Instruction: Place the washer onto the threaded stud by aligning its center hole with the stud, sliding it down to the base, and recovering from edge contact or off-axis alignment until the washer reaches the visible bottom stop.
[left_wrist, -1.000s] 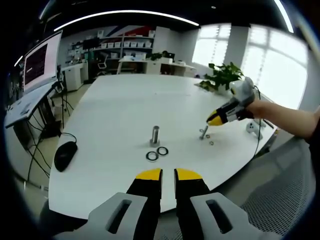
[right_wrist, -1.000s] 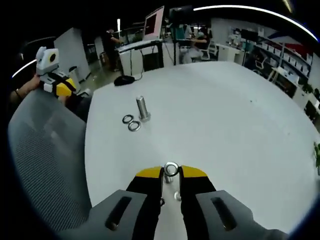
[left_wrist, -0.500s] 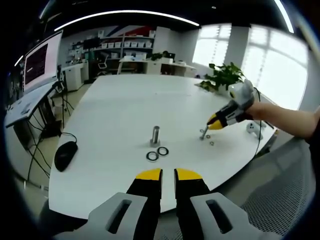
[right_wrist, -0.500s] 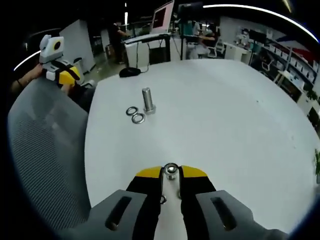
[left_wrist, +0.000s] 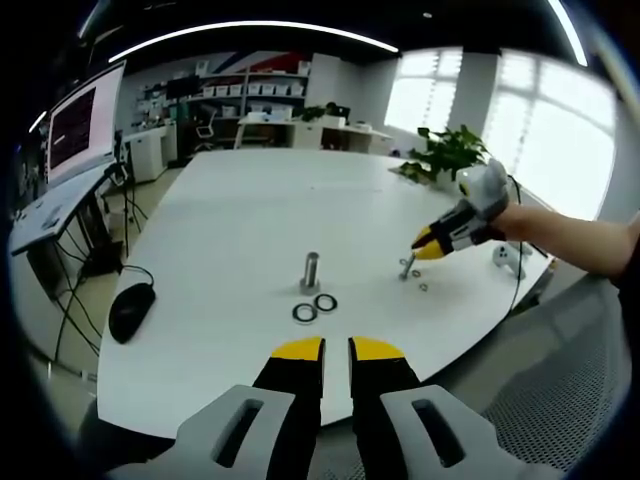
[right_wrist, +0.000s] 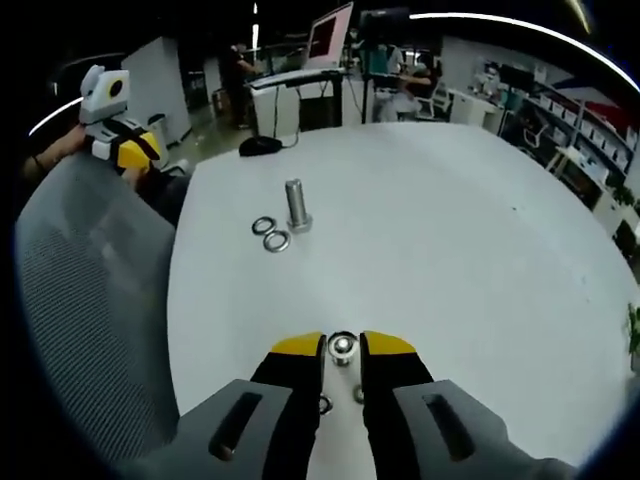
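Observation:
A small threaded stud (left_wrist: 408, 265) stands on the white table (left_wrist: 230, 220), with tiny washers (left_wrist: 422, 286) beside it. My right gripper (left_wrist: 425, 241) hovers just above and to the right of it. In the right gripper view, the stud top with a ring around it (right_wrist: 342, 346) sits between the right gripper's (right_wrist: 343, 345) yellow tips, whose jaws stand slightly apart. Two small washers (right_wrist: 358, 394) lie below between the jaws. My left gripper (left_wrist: 337, 350) is held back at the table edge, nearly closed on nothing. It is also at the left of the right gripper view (right_wrist: 130, 150).
A larger bolt (left_wrist: 311, 270) (right_wrist: 297, 205) stands mid-table with two bigger washers (left_wrist: 304, 312) (right_wrist: 277, 241) beside it. A black mouse (left_wrist: 130, 308) lies at the left edge and a plant (left_wrist: 445, 152) at the far side. A grey mesh chair back (right_wrist: 90, 320) borders the table.
The right gripper dipped toward the small stud, then drew back a little. Its jaws now stand slightly wider around the ringed stud top. The left gripper has not moved.

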